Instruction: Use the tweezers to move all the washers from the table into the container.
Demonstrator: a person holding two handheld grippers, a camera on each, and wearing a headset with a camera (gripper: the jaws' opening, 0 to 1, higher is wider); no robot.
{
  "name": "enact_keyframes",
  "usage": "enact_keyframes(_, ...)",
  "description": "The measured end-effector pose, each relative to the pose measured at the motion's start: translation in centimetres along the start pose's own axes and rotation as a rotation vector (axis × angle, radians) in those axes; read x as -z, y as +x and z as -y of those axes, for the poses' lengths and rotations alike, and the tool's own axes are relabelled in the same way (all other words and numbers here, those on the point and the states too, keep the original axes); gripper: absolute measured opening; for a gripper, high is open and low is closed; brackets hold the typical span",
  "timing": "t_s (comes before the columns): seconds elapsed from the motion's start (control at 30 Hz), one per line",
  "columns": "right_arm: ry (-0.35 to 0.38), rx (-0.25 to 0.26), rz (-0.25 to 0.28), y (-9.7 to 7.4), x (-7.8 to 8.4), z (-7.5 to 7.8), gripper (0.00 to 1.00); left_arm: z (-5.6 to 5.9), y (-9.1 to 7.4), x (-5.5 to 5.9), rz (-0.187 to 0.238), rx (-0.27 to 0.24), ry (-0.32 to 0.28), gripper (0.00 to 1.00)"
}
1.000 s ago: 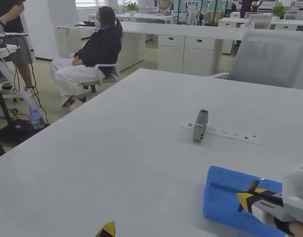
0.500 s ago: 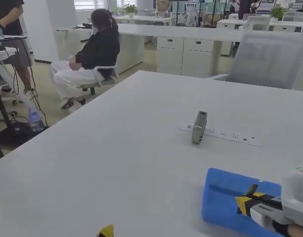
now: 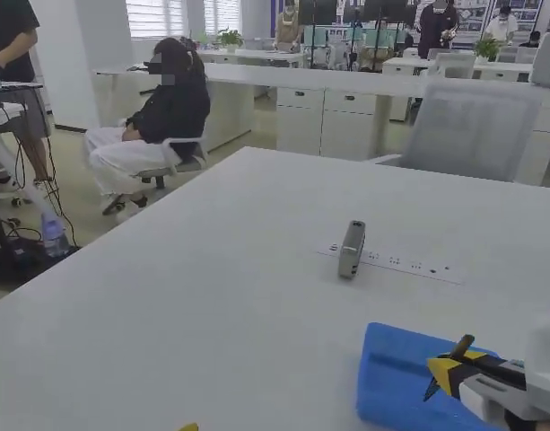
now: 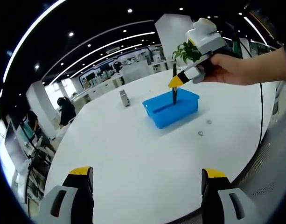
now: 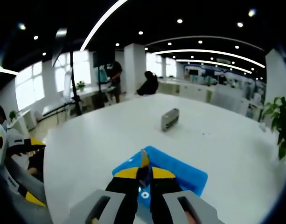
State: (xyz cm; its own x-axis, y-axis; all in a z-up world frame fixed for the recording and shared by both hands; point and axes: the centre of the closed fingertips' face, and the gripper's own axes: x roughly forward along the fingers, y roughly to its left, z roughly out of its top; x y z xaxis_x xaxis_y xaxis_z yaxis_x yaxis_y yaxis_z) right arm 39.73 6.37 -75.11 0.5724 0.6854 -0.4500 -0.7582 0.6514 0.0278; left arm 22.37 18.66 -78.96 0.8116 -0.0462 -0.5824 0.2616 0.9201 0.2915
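A blue container point(image 3: 405, 382) sits at the near right of the white table point(image 3: 239, 296). My right gripper point(image 3: 440, 370) hovers over it, shut on dark tweezers point(image 3: 460, 344). In the left gripper view the tweezers point(image 4: 174, 91) point down into the container point(image 4: 173, 109), with the right gripper point(image 4: 176, 81) held in a hand. Two small washers point(image 4: 208, 122) point(image 4: 200, 133) lie on the table just beside the container. My left gripper point(image 4: 145, 172) is open with nothing between its jaws, well back from the container. In the right gripper view the right gripper point(image 5: 143, 171) pinches the tweezers point(image 5: 143, 159) above the container point(image 5: 184, 175).
A grey metal device point(image 3: 350, 249) stands mid-table by a flush power strip point(image 3: 409, 265). A grey office chair point(image 3: 476, 126) is at the far edge. A seated person point(image 3: 162, 126) and other desks lie beyond. A potted plant point(image 5: 280, 123) stands to the right.
The head camera has tilted and shifted, so the whole scene sits lower and further left. The right gripper stays over the container with the tweezers.
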Motion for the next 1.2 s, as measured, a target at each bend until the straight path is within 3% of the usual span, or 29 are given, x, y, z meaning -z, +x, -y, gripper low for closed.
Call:
enact_keyframes(0.2,-0.002,-0.002,0.016,-2.6,0.3,-1.2,0.04,-0.1,-0.1,-0.1,0.006,-0.003,-0.003,0.99)
enact_keyframes(0.37,0.016,-0.012,0.008,-3.5,1.3,-2.2,0.04,-0.1,-0.1,-0.2,0.012,-0.005,-0.002,0.98)
enact_keyframes(0.6,0.03,-0.033,-0.039,-3.5,3.7,-3.7,0.04,-0.1,-0.1,-0.2,0.011,-0.005,0.003,0.98)
enact_keyframes(0.83,0.046,-0.047,-0.097,-3.4,6.4,-4.2,0.04,-0.1,0.0,-0.2,0.008,-0.008,0.008,0.97)
enact_keyframes(1.2,0.061,-0.062,-0.128,-3.4,7.7,-5.1,0.04,-0.1,0.1,0.0,0.001,-0.007,0.012,0.97)
